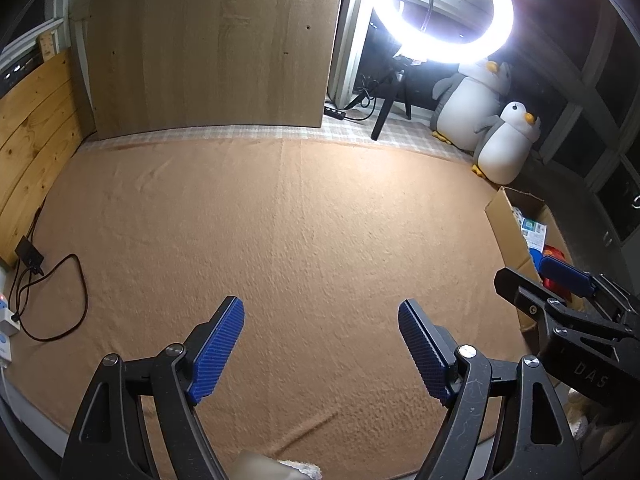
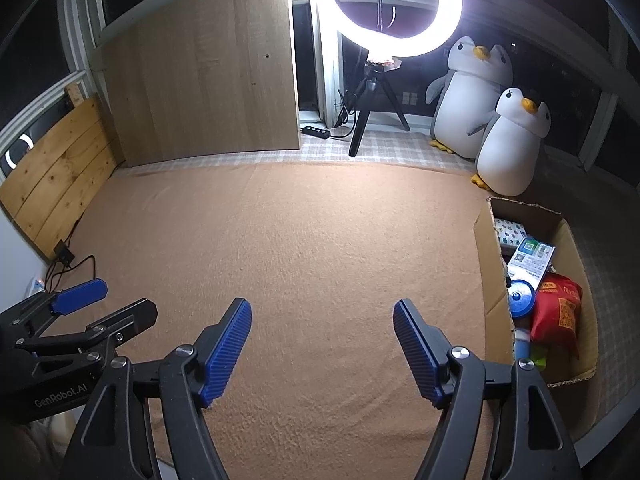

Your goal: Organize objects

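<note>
Both the left gripper (image 1: 321,346) and right gripper (image 2: 322,348) hover spread wide, grasping nothing, over bare tan blanket (image 2: 280,240) beside the filled cardboard box (image 2: 490,280) at its right edge.

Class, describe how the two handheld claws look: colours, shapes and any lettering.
Both the left claw and the right claw have black angular frames with silver round bolts and blue ribbed pads. White lettering reads "GenRobot.AI" on the left body and "DAS" on the right.

"GenRobot.AI" is printed in pale letters on the black body of the left gripper (image 2: 76,312). "DAS" is read on the right gripper (image 1: 560,280). Package print in the cardboard box (image 2: 492,280) cannot be read.
</note>
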A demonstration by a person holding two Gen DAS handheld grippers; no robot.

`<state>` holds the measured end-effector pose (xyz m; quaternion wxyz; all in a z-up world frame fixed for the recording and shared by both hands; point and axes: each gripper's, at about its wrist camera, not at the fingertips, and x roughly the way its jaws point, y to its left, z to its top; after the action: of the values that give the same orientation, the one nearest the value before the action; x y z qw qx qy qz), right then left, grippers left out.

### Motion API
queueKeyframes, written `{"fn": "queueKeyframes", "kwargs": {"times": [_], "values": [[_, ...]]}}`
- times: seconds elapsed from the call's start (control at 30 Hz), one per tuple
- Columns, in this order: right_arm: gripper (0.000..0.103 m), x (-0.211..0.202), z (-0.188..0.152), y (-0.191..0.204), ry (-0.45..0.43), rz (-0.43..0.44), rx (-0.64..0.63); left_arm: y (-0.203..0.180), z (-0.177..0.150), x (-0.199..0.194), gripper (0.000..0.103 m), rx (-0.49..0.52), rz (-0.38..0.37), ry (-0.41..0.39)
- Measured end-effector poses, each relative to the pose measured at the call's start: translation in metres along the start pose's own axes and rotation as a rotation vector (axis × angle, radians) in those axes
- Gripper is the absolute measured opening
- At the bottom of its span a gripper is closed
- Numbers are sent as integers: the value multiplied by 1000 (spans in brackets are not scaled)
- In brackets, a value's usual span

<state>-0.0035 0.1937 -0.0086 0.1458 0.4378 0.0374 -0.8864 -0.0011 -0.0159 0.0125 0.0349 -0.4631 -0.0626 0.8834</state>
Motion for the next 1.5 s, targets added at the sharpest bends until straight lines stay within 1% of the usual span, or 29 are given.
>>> {"fn": "queueKeyframes", "kwargs": {"times": [0.47, 1.13, 1.3, 1.5], "values": [[70, 4, 2, 3, 6, 3, 1, 5, 5, 5, 84, -4, -2, 5], [71, 9, 0, 2, 16, 8, 12, 2, -2, 5, 84, -14, 4, 12], [71, 9, 0, 2, 18, 9, 14, 2, -2, 5, 86, -13, 3, 12], [71, 10, 0, 2, 19, 9, 17, 1, -2, 4, 87, -15, 5, 11]]}}
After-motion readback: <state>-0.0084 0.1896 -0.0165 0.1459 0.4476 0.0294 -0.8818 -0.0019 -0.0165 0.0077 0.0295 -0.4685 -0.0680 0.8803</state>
